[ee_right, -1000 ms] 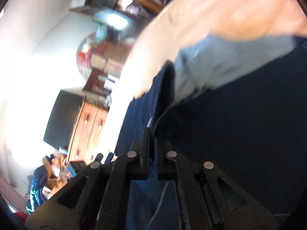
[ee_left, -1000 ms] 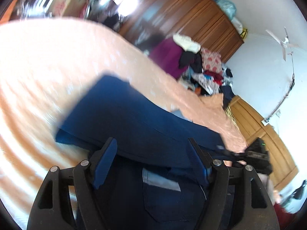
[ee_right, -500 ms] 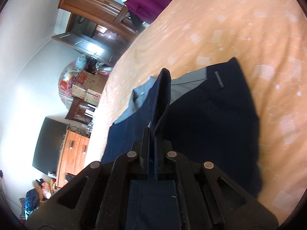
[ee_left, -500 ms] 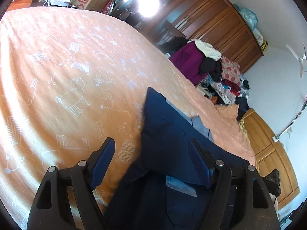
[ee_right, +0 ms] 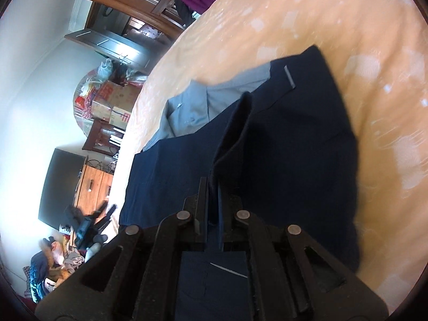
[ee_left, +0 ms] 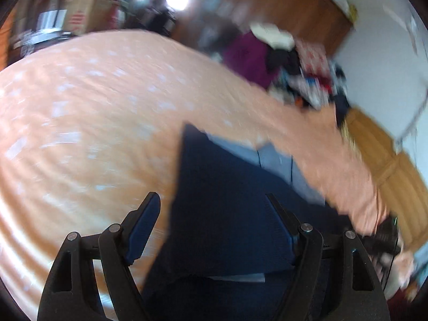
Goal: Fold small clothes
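Peach bed fills the upper frame, supporting navy trousers at centre. Right tool, lower centre, pinches a raised fold, probably to carry it over; left tool is spread, empty.

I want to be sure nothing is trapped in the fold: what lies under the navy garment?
The navy garment lies on the orange bedsheet; its grey lining peeks out at the far edge. Anything beneath the cloth is covered.
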Motion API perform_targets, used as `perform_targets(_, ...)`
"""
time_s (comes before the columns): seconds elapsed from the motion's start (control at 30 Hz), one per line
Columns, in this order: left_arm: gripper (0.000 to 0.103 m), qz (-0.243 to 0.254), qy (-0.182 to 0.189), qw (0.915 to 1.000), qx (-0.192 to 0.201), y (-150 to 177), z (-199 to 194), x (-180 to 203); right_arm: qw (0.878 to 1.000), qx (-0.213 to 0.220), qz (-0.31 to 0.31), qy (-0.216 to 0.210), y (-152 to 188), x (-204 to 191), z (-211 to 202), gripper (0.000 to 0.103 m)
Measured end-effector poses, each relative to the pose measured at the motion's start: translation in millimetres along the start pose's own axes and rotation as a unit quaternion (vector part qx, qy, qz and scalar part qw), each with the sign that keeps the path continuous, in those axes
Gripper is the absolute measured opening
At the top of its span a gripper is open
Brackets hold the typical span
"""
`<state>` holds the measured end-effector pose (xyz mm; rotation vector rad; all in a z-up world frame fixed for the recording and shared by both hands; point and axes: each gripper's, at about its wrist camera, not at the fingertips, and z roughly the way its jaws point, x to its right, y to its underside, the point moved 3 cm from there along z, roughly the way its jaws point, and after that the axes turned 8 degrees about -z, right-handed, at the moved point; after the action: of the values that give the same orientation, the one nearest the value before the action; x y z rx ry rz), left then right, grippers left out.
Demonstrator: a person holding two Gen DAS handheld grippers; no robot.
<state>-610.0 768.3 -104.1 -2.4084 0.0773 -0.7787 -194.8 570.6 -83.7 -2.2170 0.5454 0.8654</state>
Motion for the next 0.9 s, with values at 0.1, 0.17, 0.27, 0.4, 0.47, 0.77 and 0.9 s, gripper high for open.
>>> perform_targets(0.1, 0.068, 0.078, -0.104, 0.9884, -0.079, 17.8, 46.1, -6.2, 1.000, -0.001, 0.010, -0.010, 6.2, 4.5, 0.7, 0.008)
perform_targets(0.17, 0.070, 0.073, -0.142, 0.9845, -0.073, 15.0, 51.6, -36.0, 1.000, -0.015, 0.010, -0.016, 12.2, 3.9, 5.1, 0.009)
perform_targets(0.27, 0.057, 0.025, -0.153, 0.9868, -0.047, -6.8, 33.1, -63.4, 0.999, -0.045, -0.006, 0.008, 22.6, 5.8, 11.8, 0.028)
perform_targets(0.4, 0.063, 0.026, -0.125, 0.9917, -0.011, -6.7, -22.1, -59.2, 0.999, -0.037, -0.009, 0.015, 29.7, 13.9, 0.3, 0.032)
perform_targets(0.47, 0.070, 0.077, -0.093, 0.9921, -0.031, 12.1, -36.2, -38.1, 0.999, -0.032, 0.000, 0.011, 34.5, 19.3, -2.7, 0.032)
perform_targets(0.77, 0.066, 0.138, -0.142, 0.9755, -0.096, 52.6, -9.3, -25.4, 1.000, -0.027, 0.005, 0.007, 38.0, 20.8, -3.7, 0.035)
perform_targets(0.9, 0.058, 0.134, -0.170, 0.9727, -0.084, 40.7, 8.2, -31.1, 0.999, -0.027, 0.004, 0.020, 39.4, 21.1, -1.6, 0.023)
